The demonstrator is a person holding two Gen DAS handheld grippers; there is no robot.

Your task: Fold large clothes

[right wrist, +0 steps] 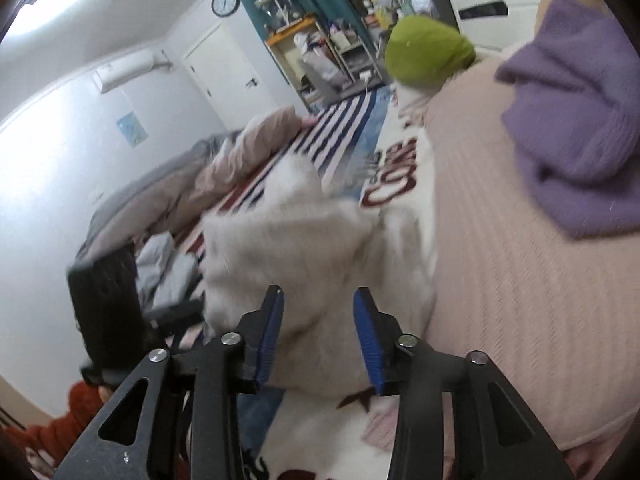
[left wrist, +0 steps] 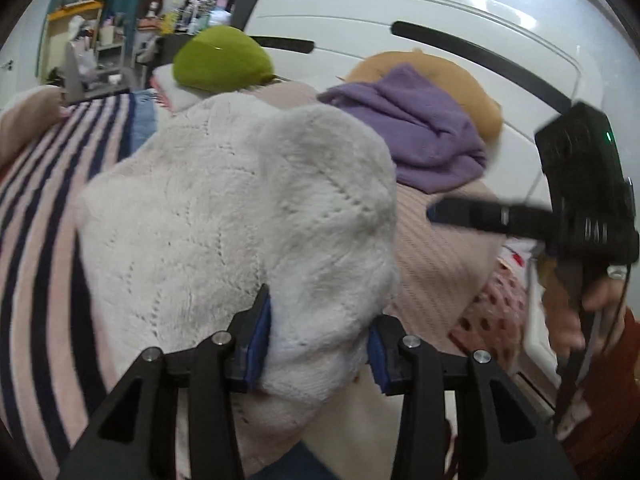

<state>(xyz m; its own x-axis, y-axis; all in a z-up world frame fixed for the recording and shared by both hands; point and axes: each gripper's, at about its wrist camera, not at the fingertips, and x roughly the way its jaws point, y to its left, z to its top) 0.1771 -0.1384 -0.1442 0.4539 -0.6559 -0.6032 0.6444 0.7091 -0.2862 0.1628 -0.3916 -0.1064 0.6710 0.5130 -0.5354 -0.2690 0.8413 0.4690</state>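
A fluffy white knitted sweater (left wrist: 240, 208) lies bunched on the bed. My left gripper (left wrist: 318, 320) has its blue pads on either side of a thick fold of it and holds it. In the right wrist view the same sweater (right wrist: 304, 248) hangs in front of my right gripper (right wrist: 318, 320), which is open with nothing between its fingers. The right gripper also shows in the left wrist view (left wrist: 480, 212), to the right of the sweater.
A purple garment (left wrist: 420, 128) lies on a tan cushion, on a pink ribbed blanket (right wrist: 500, 260). A green cushion (left wrist: 222, 58) sits at the back. A striped sheet (left wrist: 40, 220) covers the left. A white wardrobe (left wrist: 400, 12) stands behind.
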